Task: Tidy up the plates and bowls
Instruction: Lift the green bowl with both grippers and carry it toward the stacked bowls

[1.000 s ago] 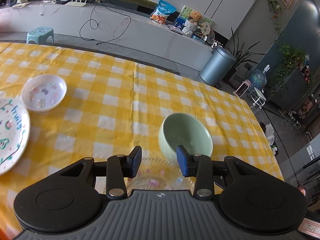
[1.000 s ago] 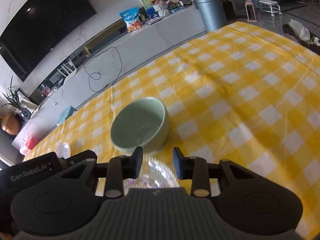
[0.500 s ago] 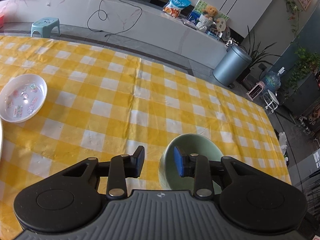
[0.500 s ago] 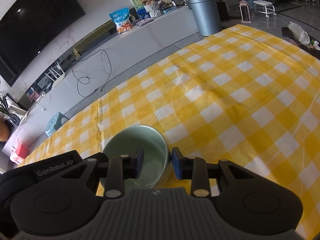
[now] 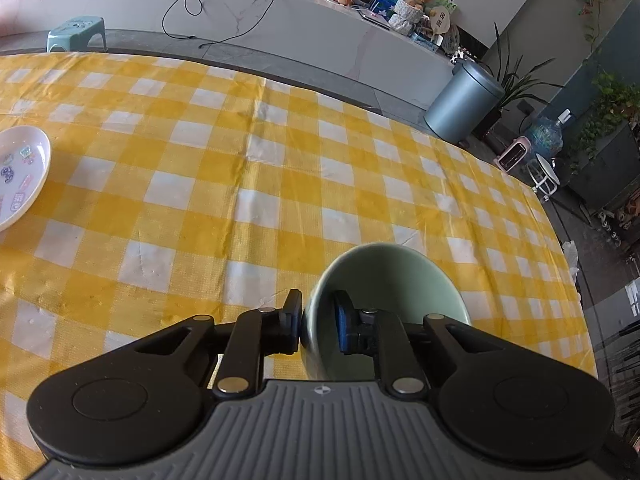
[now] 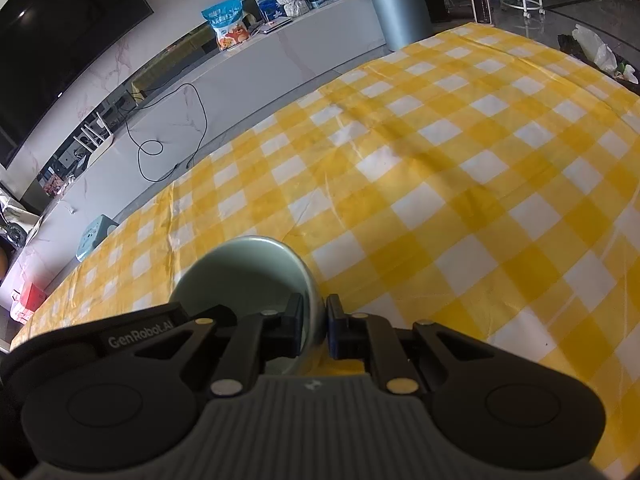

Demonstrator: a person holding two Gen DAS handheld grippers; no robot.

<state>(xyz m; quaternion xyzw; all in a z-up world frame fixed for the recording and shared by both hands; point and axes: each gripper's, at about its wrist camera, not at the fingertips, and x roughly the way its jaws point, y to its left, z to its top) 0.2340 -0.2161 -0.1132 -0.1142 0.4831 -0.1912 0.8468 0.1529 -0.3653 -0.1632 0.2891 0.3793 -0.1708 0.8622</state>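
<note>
A pale green bowl (image 5: pixel 394 292) sits on the yellow checked tablecloth (image 5: pixel 240 160). My left gripper (image 5: pixel 318 328) is shut on its left rim, one finger outside and one inside. My right gripper (image 6: pixel 314 326) is shut on the bowl's right rim (image 6: pixel 256 276), one finger on each side of the wall. The left gripper's black body (image 6: pixel 120 336) shows at the left of the right wrist view. A white plate with small stickers (image 5: pixel 18 178) lies at the far left of the table.
The tablecloth (image 6: pixel 460 200) stretches ahead and to the right of the bowl. Beyond the table's far edge are a long white cabinet (image 5: pixel 280 20), a grey bin (image 5: pixel 462 100) and a small teal stool (image 5: pixel 76 32).
Both grippers moved forward and down onto the green bowl and closed on opposite sides of its rim. The clear glass bowl seen below the fingers a second ago is out of view.
</note>
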